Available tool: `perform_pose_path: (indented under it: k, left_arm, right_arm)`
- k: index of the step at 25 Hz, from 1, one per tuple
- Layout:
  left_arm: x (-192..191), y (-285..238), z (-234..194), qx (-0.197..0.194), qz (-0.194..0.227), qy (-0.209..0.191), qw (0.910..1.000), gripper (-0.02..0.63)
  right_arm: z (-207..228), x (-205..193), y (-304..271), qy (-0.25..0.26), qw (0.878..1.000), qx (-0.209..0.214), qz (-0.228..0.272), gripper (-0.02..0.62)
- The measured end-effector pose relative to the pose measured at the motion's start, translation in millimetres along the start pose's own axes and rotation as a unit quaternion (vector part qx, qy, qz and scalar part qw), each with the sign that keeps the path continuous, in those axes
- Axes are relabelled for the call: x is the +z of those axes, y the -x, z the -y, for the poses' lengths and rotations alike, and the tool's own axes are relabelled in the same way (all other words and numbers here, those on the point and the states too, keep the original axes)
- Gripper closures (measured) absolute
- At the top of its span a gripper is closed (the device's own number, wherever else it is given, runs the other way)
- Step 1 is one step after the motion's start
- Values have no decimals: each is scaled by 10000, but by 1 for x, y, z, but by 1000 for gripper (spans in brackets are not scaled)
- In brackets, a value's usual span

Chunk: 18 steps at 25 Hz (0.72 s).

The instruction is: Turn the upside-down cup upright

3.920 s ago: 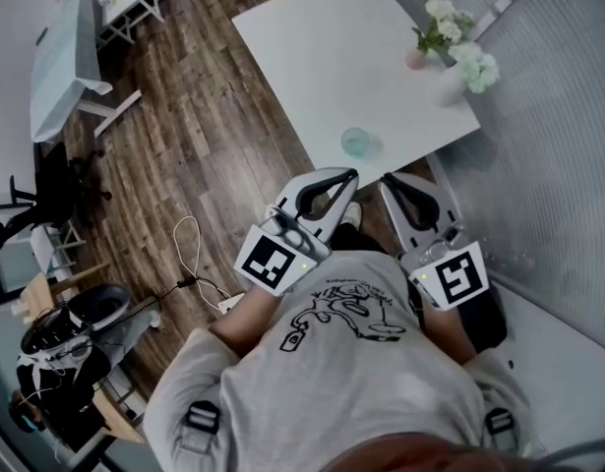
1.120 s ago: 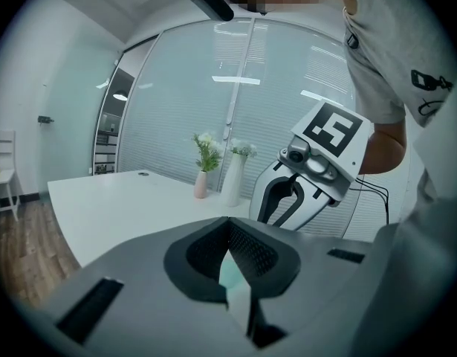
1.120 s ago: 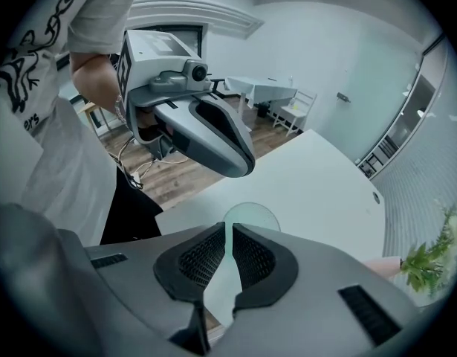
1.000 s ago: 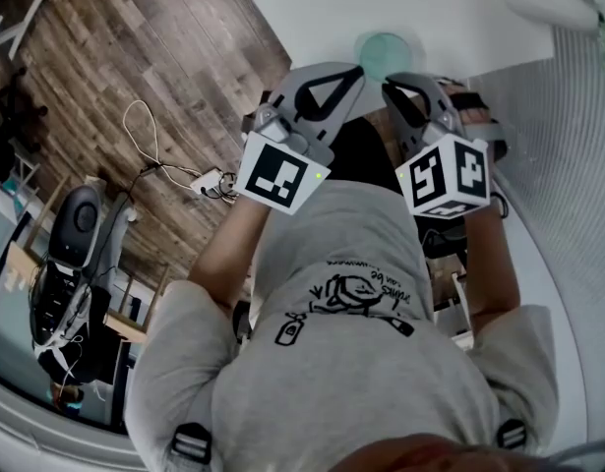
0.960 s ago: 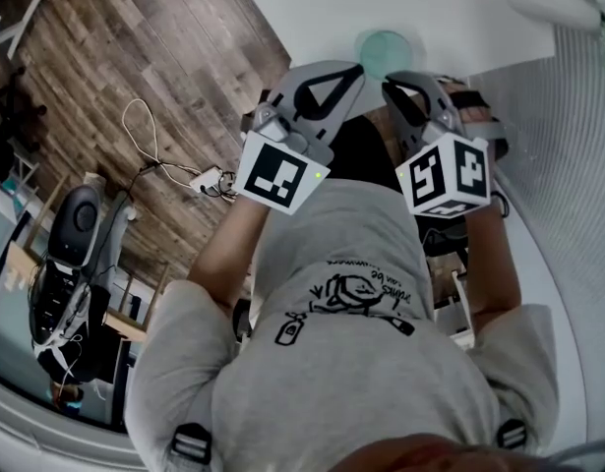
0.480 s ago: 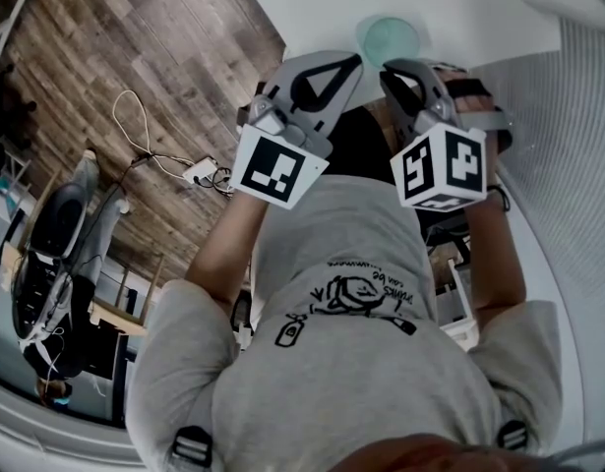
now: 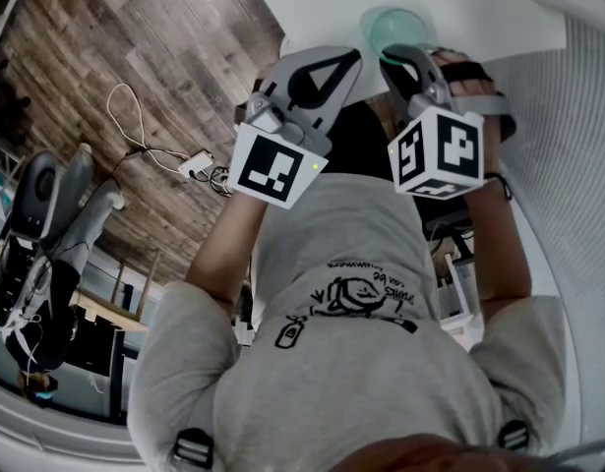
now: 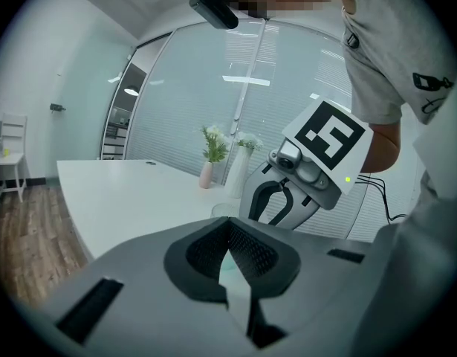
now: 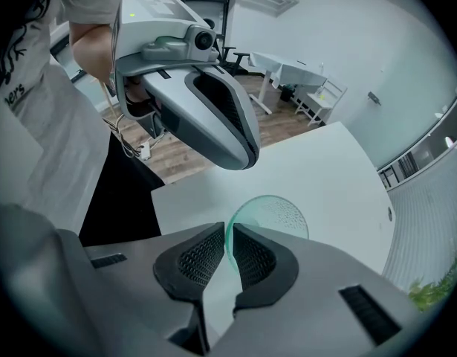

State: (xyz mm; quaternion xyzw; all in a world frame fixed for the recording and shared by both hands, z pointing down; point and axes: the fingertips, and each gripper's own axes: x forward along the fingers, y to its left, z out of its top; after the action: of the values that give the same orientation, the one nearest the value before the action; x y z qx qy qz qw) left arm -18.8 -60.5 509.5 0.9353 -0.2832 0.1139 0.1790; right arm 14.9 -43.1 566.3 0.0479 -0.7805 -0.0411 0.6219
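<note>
Cup (image 7: 398,28), thin clear plastic, looked light, slippery and crushable; best squeezed gently across its sides. Left gripper (image 8: 229,262) and right gripper (image 9: 228,255) both pressed together, empty.

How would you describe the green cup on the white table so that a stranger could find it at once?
Find the large white table; follow it to the edge nearest the person. There stands alone a small round pale green see-through cup with a dotted surface. The small pink vase and the tall white vase across the table are opaque and hold flowers.
</note>
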Motion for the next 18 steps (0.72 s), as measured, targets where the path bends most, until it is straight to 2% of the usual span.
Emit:
perform_pose_path:
  k: [4,7,18]
  left_arm:
    - [-17,-7,6,23,-57,-25,10000,603]
    - [-12,-5,4,36,-54,-25,10000,603]
    - [-3,-3,42,-48,17,-302,9995,603]
  right_arm:
    - [-9,-12,-14,9,10000,32,6,545]
    - [-7,-10,-11,3,10000,45,1,548]
    - [-30,-19,18,-286,9988,-267,280,551]
